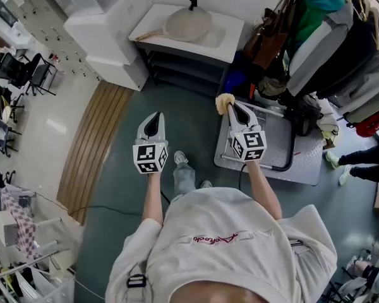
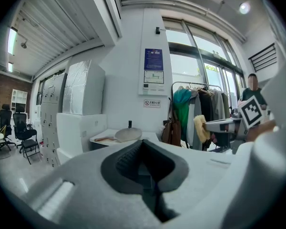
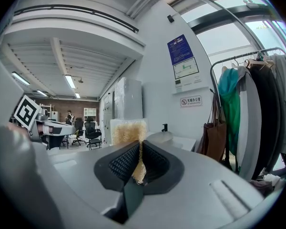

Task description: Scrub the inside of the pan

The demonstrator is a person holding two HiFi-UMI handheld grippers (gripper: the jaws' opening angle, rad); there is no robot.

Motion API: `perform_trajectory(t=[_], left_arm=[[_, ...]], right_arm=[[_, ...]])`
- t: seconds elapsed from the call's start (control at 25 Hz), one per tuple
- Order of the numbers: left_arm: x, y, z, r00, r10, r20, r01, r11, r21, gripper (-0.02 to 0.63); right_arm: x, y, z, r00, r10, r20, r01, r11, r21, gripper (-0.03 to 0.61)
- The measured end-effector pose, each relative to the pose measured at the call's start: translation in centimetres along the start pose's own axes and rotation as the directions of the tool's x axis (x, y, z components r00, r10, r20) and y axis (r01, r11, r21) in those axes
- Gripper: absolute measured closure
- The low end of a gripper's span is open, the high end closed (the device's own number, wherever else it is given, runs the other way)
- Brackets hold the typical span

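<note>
Right tongs [image 1: 235, 109] clenched on soft yellow scrubbing sponge [image 1: 224, 101], left tongs [image 1: 154, 117] clenched empty; pan [image 1: 188, 23] on worktop [image 1: 232, 35] looks rigid, probably best steadied by its handle [image 1: 150, 35].

Open floor [image 1: 177, 115] leads to the pan [image 1: 188, 24]; a clothes rack [image 1: 341, 49] crowds the right.

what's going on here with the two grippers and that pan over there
A person stands with a gripper in each hand, facing a white table that bears the pan. The right gripper is shut on a yellow scrub pad. The left gripper is shut with nothing in it. Both are well short of the pan, so the scrubbing has not yet begun.
</note>
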State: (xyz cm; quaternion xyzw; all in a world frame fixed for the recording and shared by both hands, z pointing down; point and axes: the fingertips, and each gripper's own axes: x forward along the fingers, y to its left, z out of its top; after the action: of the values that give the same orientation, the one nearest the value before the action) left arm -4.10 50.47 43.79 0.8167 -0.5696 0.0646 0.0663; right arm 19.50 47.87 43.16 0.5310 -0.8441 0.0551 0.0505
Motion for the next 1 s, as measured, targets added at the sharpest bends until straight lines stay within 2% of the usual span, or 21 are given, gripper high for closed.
perform_trajectory(t=[0.48, 1.0], left_arm=[[8.5, 8.1, 1.9, 1.000, -0.016, 0.011, 0.016, 1.000, -0.016, 0.614], [16.8, 16.4, 4.6, 0.997, -0.075, 0.024, 0.075, 0.997, -0.024, 0.614]], right_arm=[[11.4, 0.1, 2.4, 1.000, -0.011, -0.004, 0.011, 1.000, -0.025, 0.554], [22.4, 0.5, 5.8, 0.998, -0.066, 0.011, 0.066, 0.997, -0.045, 0.554]])
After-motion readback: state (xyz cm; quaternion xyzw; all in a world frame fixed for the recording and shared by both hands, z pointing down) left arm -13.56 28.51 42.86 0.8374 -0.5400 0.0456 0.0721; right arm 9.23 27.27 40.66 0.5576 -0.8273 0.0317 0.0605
